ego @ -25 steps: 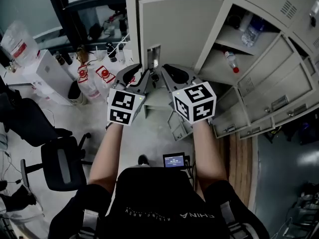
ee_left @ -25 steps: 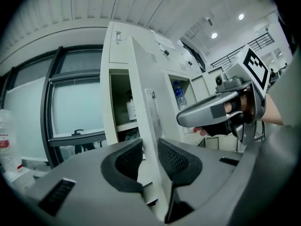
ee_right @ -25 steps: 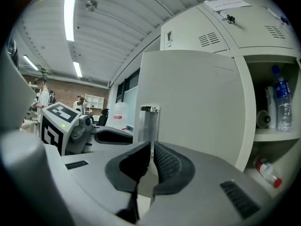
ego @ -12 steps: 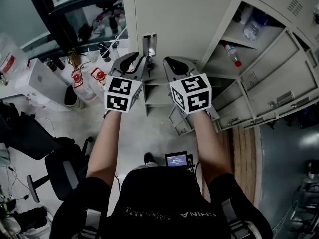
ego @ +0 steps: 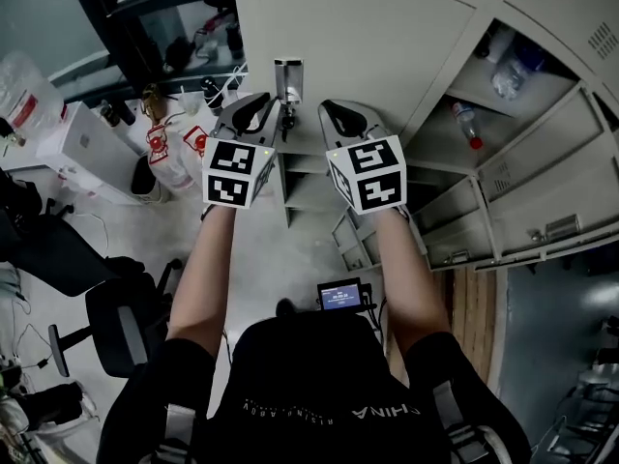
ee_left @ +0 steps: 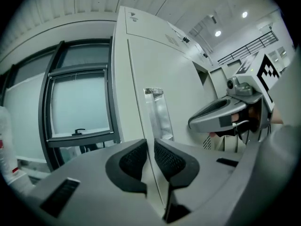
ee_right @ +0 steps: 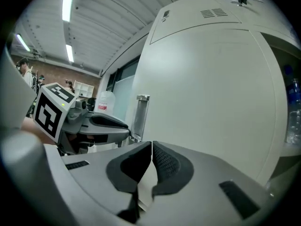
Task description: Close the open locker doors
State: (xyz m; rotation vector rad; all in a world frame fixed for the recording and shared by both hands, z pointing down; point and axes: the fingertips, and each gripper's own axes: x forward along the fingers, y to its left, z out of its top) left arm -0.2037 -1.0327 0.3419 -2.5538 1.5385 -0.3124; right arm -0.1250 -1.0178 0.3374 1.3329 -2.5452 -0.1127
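Note:
A tall grey locker door (ego: 368, 37) stands almost flush with the cabinet, its metal handle (ego: 287, 80) on its left edge. My left gripper (ego: 259, 102) is just left of the handle and my right gripper (ego: 336, 111) just right of it, both tips at the door's face. In the left gripper view the left gripper (ee_left: 150, 150) has a narrow gap with nothing in it, and its jaws are closing. In the right gripper view the right gripper (ee_right: 151, 157) is shut on nothing, with the door (ee_right: 211, 88) ahead.
To the right an open compartment holds a red-capped bottle (ego: 469, 124) and a blue-capped one (ego: 513, 66). Lower doors (ego: 542, 182) hang open at the right. At the left are an office chair (ego: 116, 327), floor bottles (ego: 164, 148) and a white box (ego: 87, 143).
The door has swung from ajar to nearly flush against the cabinet. Both grippers went forward with it. The left jaws have narrowed and the right jaws have shut.

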